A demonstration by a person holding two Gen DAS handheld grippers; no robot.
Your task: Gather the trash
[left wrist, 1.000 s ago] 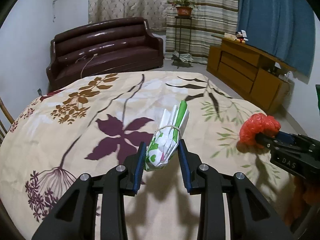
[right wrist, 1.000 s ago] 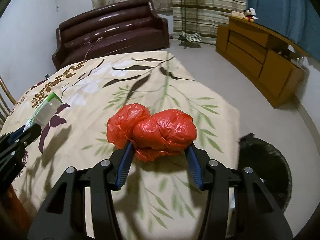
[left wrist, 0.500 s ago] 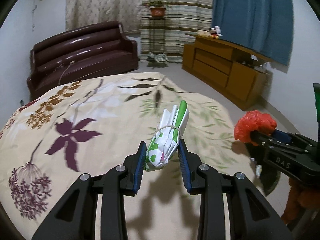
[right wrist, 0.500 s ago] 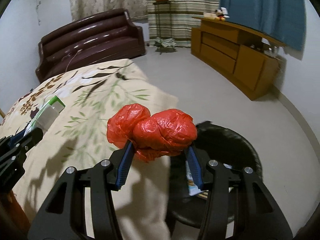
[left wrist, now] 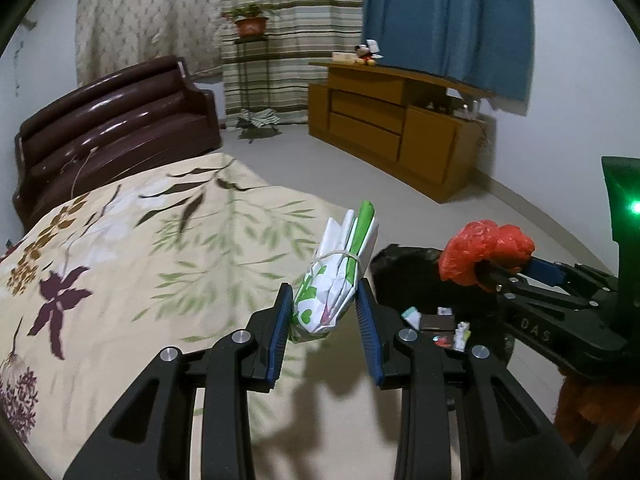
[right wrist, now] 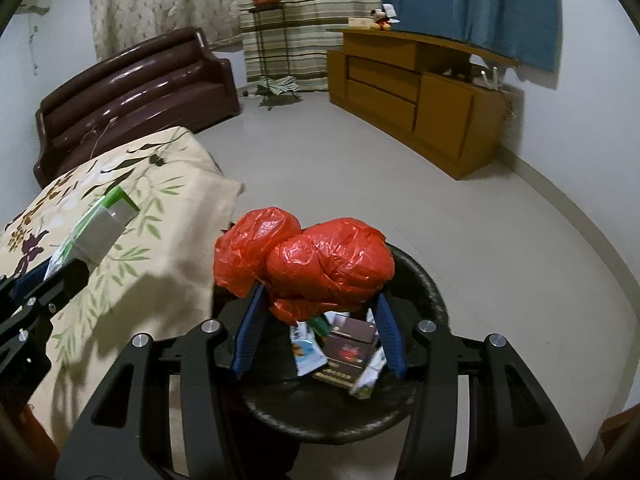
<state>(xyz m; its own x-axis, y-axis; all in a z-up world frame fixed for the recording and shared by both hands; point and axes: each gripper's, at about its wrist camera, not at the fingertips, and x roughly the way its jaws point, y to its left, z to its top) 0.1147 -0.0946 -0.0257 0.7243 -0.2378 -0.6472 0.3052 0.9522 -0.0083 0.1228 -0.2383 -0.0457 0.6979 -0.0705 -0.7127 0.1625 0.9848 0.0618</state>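
My left gripper (left wrist: 326, 312) is shut on a folded white-and-green paper bundle (left wrist: 338, 276) tied with a rubber band, held above the edge of the flowered bedspread (left wrist: 140, 248). My right gripper (right wrist: 318, 320) is shut on a crumpled red plastic bag (right wrist: 312, 264); the red plastic bag (left wrist: 486, 250) also shows at the right in the left wrist view. Under the red bag stands a black trash bin (right wrist: 420, 280) with wrappers and a dark box (right wrist: 348, 348) inside. The bundle (right wrist: 100, 228) pokes in from the left of the right wrist view.
A dark brown sofa (left wrist: 112, 120) stands behind the bed. A wooden cabinet (right wrist: 416, 92) lines the right wall, with a plant stand (right wrist: 268, 32) before striped curtains. Grey floor (right wrist: 460, 220) spreads between the bin and the cabinet.
Both grippers have swung to the right off the bed with their loads. The black bin has come into view under the red bag and beside the paper bundle.
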